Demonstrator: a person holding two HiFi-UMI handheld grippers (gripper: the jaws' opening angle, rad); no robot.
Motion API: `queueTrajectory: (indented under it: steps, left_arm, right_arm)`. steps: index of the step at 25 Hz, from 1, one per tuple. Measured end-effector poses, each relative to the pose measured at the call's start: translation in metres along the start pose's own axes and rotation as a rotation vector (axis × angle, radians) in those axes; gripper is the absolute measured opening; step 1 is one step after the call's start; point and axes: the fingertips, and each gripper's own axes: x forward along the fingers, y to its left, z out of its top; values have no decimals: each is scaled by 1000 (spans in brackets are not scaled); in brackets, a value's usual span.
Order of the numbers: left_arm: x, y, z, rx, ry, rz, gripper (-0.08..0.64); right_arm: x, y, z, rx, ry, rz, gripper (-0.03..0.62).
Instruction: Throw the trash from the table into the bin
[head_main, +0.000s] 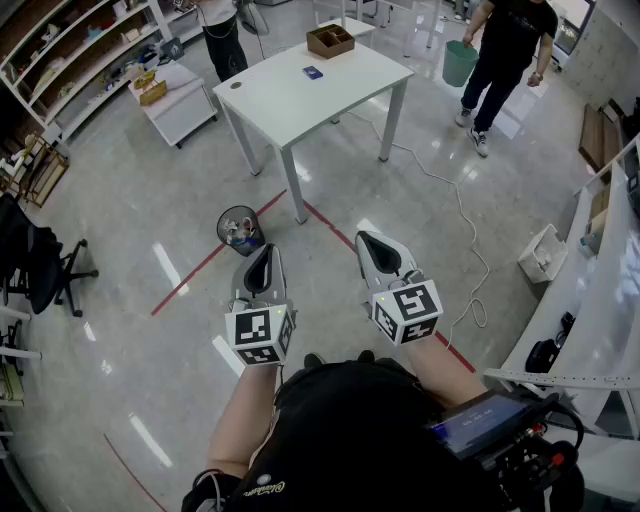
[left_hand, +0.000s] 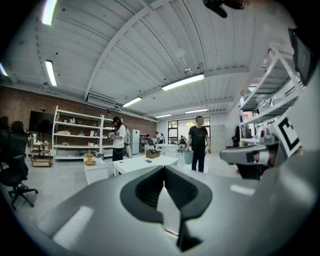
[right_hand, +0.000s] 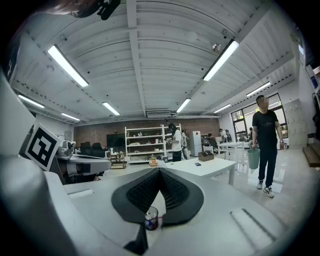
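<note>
1. A person in black (head_main: 510, 50) with a green bucket (head_main: 459, 62) stands right of the white table (head_main: 300, 105). A second person (head_main: 222, 35) is by the shelving (head_main: 70, 60) at the back left.
2. Also around: low white cabinet (head_main: 185, 110) left of the table, office chair (head_main: 45, 270) at far left, white cable (head_main: 460, 210) and red tape line (head_main: 205, 262) on the grey floor.
3. The bin (head_main: 238, 230) stands on the floor by the table's near leg, between the grippers and the table.
4. Left gripper (head_main: 262, 250): jaws closed tip to tip, holding nothing. Right gripper (head_main: 368, 240): same, closed and holding nothing. They are side by side, aimed towards the table.
5. The bin sits just ahead and left of the left gripper's tip. In the right gripper view it shows low through the jaw gap.
6. A small blue item (head_main: 312, 72) lies mid-table, well apart from both grippers and beyond the bin. A brown open box (head_main: 330, 40) sits at the far edge.
7. The bin is round black mesh with mixed coloured trash inside. The blue item is flat and too small to identify.
</note>
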Motion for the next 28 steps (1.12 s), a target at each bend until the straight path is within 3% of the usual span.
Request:
queueTrajectory:
  steps: [22,28]
  left_arm:
    - [1,-10,-17,0,31,-17,8]
    - [31,-38,-22,11,68,-5,8]
  right_arm:
    - [-11,-5,-12,40,-2,7,-2]
    - [-15,-55,-26,82,28,-2,-2]
